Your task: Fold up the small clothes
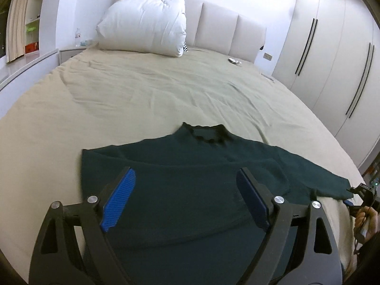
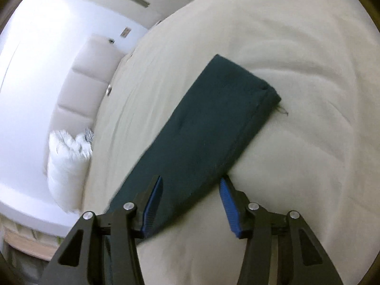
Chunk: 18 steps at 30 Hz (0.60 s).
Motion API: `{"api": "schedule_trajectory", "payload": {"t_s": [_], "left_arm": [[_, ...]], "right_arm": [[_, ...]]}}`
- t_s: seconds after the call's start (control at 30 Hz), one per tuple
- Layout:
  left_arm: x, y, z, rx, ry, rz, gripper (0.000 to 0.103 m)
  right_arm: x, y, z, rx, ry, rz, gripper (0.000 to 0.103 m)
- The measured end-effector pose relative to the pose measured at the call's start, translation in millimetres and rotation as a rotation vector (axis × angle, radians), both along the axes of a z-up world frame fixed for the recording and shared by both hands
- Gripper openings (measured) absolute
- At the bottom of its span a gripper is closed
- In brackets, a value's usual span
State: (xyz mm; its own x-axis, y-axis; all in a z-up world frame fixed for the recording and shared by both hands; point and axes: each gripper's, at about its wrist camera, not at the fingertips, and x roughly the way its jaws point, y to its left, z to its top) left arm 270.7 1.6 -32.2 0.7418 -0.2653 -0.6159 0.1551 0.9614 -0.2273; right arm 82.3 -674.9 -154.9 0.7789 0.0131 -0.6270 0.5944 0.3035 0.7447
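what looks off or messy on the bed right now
The dark green sweater is lopsided: one sleeve folded across the body, the other sleeve still stretched out across the sheet. A loose thread sticks out at its cuff. Nothing looks spilled or damaged.

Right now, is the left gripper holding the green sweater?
No, the left gripper stands wide open above the sweater, and its blue pads press on nothing.

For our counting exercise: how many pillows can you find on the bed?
1. A white pillow leans against the headboard at the far end of the bed. A striped item peeks out behind it, possibly another cushion, mostly hidden.
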Motion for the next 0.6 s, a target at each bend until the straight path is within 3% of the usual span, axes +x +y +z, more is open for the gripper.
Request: {"api": "schedule_trajectory", "payload": {"t_s": [0.1,0.2,0.3,0.4,0.43,0.47,0.6], "left_arm": [[3.8,-12.0,-2.2,-0.016,0.016,-0.001,0.087],[10.9,-19.3,-9.6,-0.018,0.065,-0.014,0.087],[13.6,-16.6,-15.1,-0.037,0.081,-0.009,0.087],[19.2,-6.7,-24.0,-0.083,0.126,0.003,0.087],[20.5,-3.9,-26.9,-0.098,0.138,0.006,0.087],[19.2,-0.7,-27.8,-0.108,0.141,0.003,0.087],[23.8,9.7,-34.7,-0.168,0.163,-0.004,0.087]], "right_arm": [[10.8,-8.8,-7.1,0.041,-0.060,-0.040,0.055],[14.2,-20.6,-17.2,0.091,-0.111,-0.135,0.050],[22.2,-29.4,-18.9,0.084,-0.085,-0.165,0.031],[39.3,-18.8,2.7,-0.049,0.002,-0.131,0.028],[49.2,-11.6,13.6,-0.098,-0.005,-0.088,0.015],[61.2,-0.3,23.4,-0.138,-0.002,-0.043,0.010],[132.8,94.2,75.5,-0.429,0.033,0.230,0.010]]}}
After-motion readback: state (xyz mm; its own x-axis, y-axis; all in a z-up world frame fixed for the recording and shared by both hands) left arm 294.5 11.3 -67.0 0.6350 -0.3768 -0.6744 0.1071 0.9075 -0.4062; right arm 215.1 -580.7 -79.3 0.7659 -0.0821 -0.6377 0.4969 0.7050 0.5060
